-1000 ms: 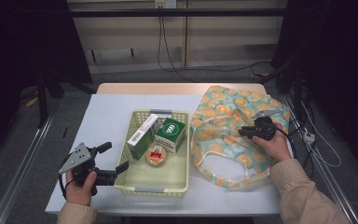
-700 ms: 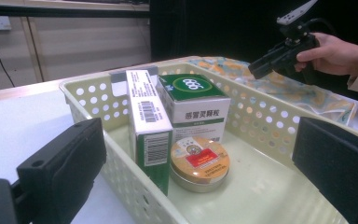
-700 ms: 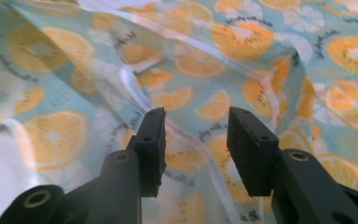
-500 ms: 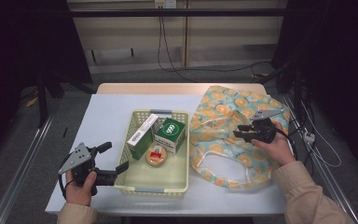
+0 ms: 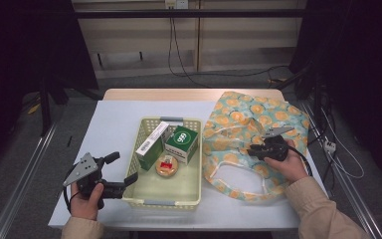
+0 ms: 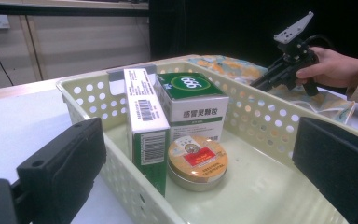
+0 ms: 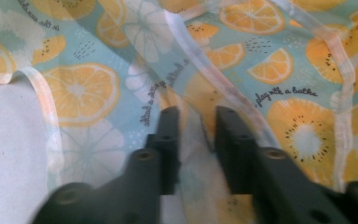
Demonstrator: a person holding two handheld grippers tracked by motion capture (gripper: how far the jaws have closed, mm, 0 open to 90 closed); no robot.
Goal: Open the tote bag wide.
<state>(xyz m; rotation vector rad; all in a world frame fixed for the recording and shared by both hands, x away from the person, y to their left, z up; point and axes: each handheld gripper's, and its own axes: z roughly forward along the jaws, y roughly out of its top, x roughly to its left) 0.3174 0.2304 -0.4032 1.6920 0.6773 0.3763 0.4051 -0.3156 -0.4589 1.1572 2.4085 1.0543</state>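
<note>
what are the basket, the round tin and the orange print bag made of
Basket: looks like moulded plastic, pale yellow, perforated walls. Round tin: probably metal, glossy lid with a silvery rim. Bag: seems thin printed plastic film or coated fabric, slightly shiny, with translucent edging.

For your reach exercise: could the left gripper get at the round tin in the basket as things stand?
Probably yes. The left gripper is open at the basket's near-left corner, and the round tin lies uncovered in front of the two boxes; only the low wall must be cleared.
</note>
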